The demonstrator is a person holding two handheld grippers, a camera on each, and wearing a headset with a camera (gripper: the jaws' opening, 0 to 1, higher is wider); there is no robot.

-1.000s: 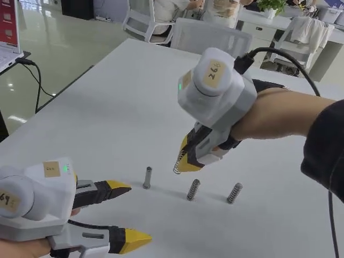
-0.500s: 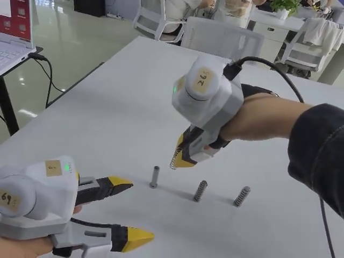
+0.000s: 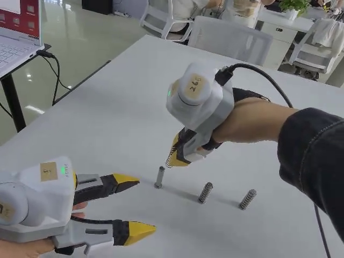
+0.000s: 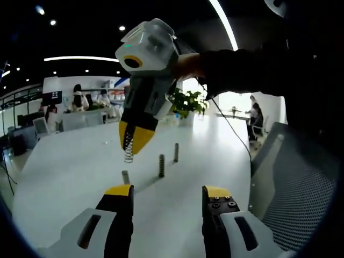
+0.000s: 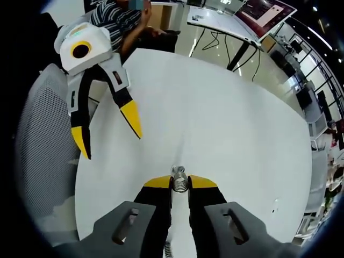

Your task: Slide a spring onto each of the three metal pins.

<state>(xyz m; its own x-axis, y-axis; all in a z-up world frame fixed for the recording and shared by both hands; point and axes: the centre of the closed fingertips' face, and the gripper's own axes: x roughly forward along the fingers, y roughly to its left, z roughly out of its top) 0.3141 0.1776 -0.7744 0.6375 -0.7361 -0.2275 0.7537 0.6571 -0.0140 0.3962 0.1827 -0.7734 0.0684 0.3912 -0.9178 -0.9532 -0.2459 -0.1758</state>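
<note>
With our right gripper (image 3: 177, 157) clamped on the spring (image 3: 169, 157) just above the bare pin (image 3: 159, 177) at frame centre, and our left gripper (image 3: 145, 205) gaping at lower left, a tilted spring could snag the pin's tip and pop free.

White table (image 3: 97, 107), bare pin (image 3: 159, 177), two pins (image 3: 206, 192) (spring-sleeved)

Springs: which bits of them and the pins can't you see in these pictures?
Head view: the held spring's top is hidden between the right gripper's jaws.
Head view: any pins inside the two standing springs are covered by coils.
Left gripper view: the far spring is too small to show coils.
</note>
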